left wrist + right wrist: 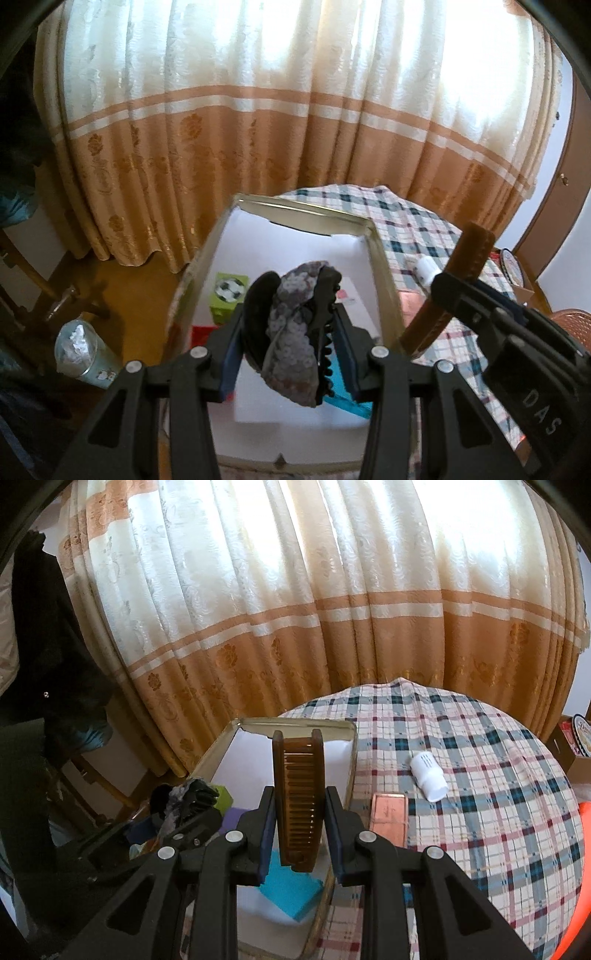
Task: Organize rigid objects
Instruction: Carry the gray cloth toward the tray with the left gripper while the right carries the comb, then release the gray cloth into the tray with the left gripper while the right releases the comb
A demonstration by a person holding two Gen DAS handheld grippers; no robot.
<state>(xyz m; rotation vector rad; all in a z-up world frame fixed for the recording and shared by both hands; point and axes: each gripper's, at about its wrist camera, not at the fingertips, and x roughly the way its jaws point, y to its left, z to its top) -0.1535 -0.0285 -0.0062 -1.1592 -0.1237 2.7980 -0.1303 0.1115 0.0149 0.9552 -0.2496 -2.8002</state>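
Nearest to you, your left gripper [291, 332] is clamped on a black hair claw clip [295, 325] wrapped in grey patterned fabric, and it hangs over the open tin box [380, 258]. Your right gripper [299, 827] is clenched on a brown comb [299, 801], held upright with its teeth showing between the pads; it sits over the box's right-hand side, close to the rim.

Both loads are lifted, so the step in hand looks like the carry to the box, with the drop-off not yet made.

Below the grippers, the box's white lining already holds a blue card [291, 893] at the near end and, toward the left, a green cube with a football print [229, 299] and something red [201, 332] beside it. The middle and far end of the lining look bare, so that seems the likely spot for both pieces.

For the next move, I'd lower one gripper at a time so the two don't crowd each other. The clip probably goes down first, clear of the green cube. The comb likely needs tilting flat before you let go, or it may tip against the wall.

Farther out on the checked worktop [498, 812], a copper-coloured flat case [389, 812] lies just beside the box and a white bottle [428, 775] lies on its side, well apart. Both appear still to be collected.
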